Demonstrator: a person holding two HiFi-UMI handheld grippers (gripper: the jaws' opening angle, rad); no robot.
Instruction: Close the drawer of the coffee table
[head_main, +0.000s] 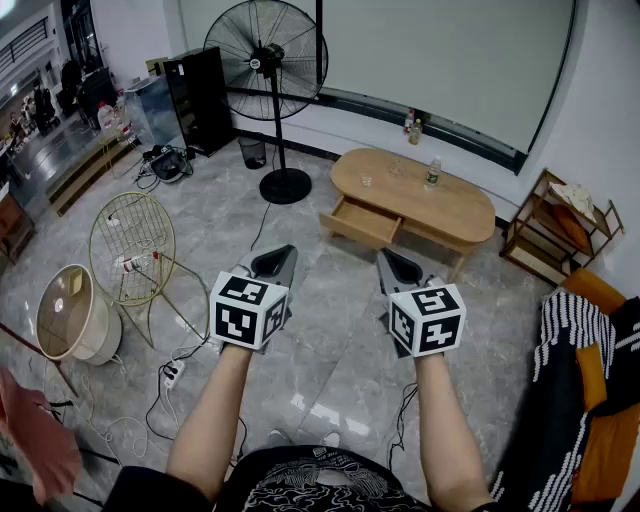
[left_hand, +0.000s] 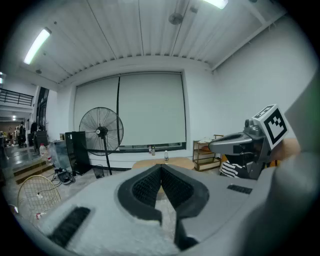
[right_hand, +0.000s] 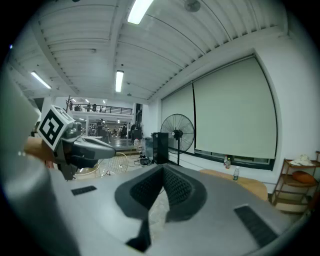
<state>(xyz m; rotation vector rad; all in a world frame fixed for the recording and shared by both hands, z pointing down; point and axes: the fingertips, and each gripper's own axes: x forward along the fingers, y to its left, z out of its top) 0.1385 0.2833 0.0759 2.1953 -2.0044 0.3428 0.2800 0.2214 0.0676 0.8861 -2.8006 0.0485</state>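
In the head view an oval wooden coffee table (head_main: 440, 205) stands on the grey floor well ahead of me, with its drawer (head_main: 365, 222) pulled out toward me on the near left side. My left gripper (head_main: 285, 252) and right gripper (head_main: 386, 256) are held side by side in the air, far short of the table, and both point at it. Both are shut with nothing between the jaws. In the left gripper view the left gripper (left_hand: 161, 166) has its pads together, with the table top (left_hand: 177, 162) just beyond. The right gripper view shows the right gripper (right_hand: 163, 168) closed too, with the table (right_hand: 250, 186) to the right.
A plastic bottle (head_main: 432, 173) and a glass (head_main: 367, 181) stand on the table. A tall floor fan (head_main: 268, 60) is at the back left, a wire chair (head_main: 132, 245) and cables (head_main: 172, 375) on the left. A wooden shelf (head_main: 560, 225) and sofa (head_main: 590, 400) are on the right.
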